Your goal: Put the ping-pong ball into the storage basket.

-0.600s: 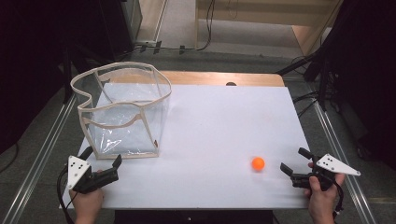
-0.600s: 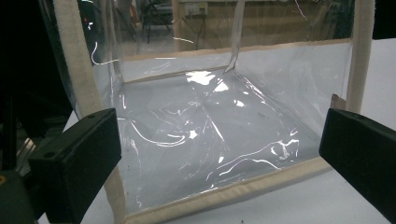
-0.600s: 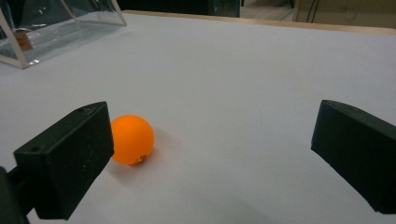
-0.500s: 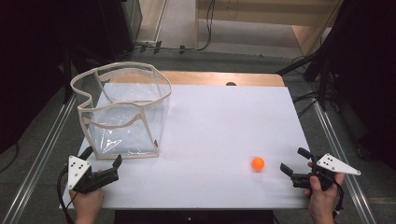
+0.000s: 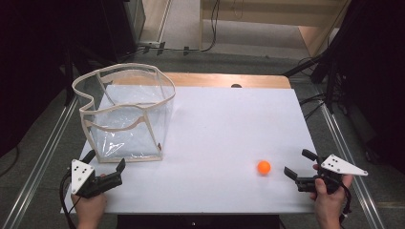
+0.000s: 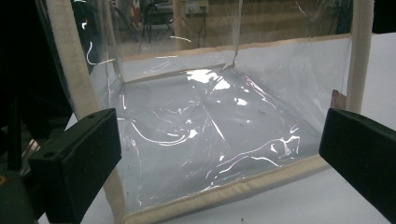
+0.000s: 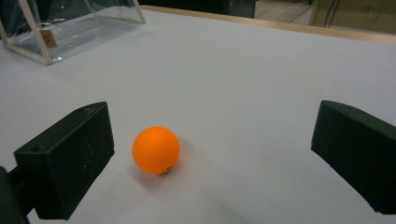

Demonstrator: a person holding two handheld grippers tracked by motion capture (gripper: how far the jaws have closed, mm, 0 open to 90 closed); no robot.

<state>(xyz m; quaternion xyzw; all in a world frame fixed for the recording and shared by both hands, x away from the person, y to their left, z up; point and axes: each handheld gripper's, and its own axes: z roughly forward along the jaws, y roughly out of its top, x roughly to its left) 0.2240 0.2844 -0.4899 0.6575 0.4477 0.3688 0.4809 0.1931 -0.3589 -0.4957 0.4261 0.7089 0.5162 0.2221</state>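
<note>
An orange ball (image 5: 263, 167) lies on the white table (image 5: 224, 129) near the front right. A short way to its right my right gripper (image 5: 296, 164) is open, jaws pointing toward the ball; in the right gripper view the ball (image 7: 156, 150) rests just ahead of the jaws, nearer the left one, untouched. A clear plastic bag with cream fabric edging (image 5: 125, 114) stands open-topped at the left. My left gripper (image 5: 105, 161) is open just in front of the bag's base, and the left gripper view looks through the bag's transparent wall (image 6: 205, 135) between the wide jaws.
A wooden strip (image 5: 224, 80) runs along the table's far edge. Metal rails (image 5: 45, 143) flank the table on both sides. Dark equipment and cables stand beyond the table. Bare white surface lies between the bag and the ball.
</note>
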